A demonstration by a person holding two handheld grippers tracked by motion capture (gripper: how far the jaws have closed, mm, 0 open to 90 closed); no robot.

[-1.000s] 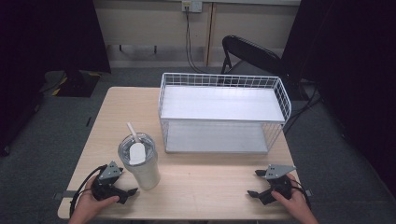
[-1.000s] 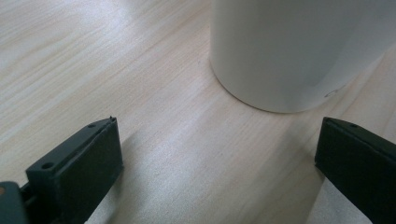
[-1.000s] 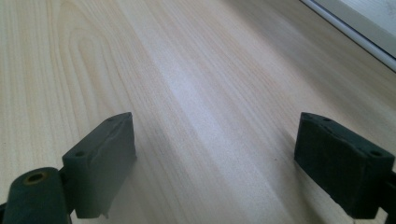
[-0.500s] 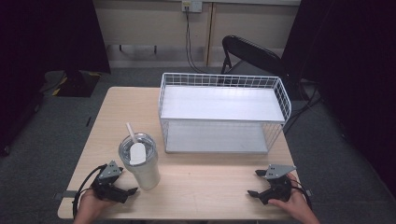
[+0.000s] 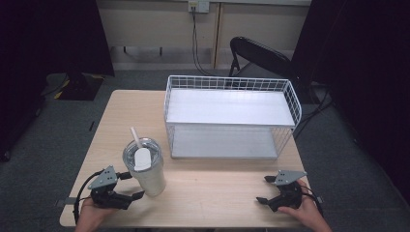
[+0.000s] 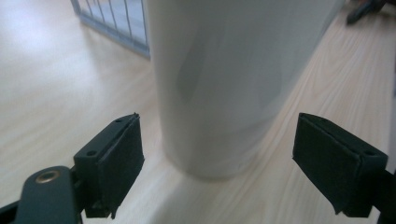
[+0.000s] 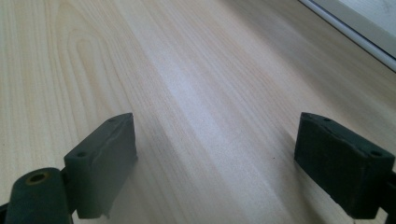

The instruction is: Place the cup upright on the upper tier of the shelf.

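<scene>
A pale tumbler (image 5: 149,180) with a clear lid and a white straw stands on the wooden table (image 5: 217,203) at the front left. My left gripper (image 5: 136,185) sits just left of it, one jaw on each side of its base. In the left gripper view the tumbler (image 6: 224,84) stands between and just ahead of the pads (image 6: 119,158), which do not touch it. Those jaws have just been closing, but they still stand wide. My right gripper (image 5: 262,189) rests open at the front right over bare wood (image 7: 215,93), holding nothing.
A white wire two-tier rack (image 5: 232,108) stands at the back middle of the table, both shelves bare. A black chair (image 5: 261,55) sits behind it. A person's hands hold both grippers at the near edge.
My left gripper has edged slightly toward the tumbler. The right gripper, tumbler and rack have not moved.
</scene>
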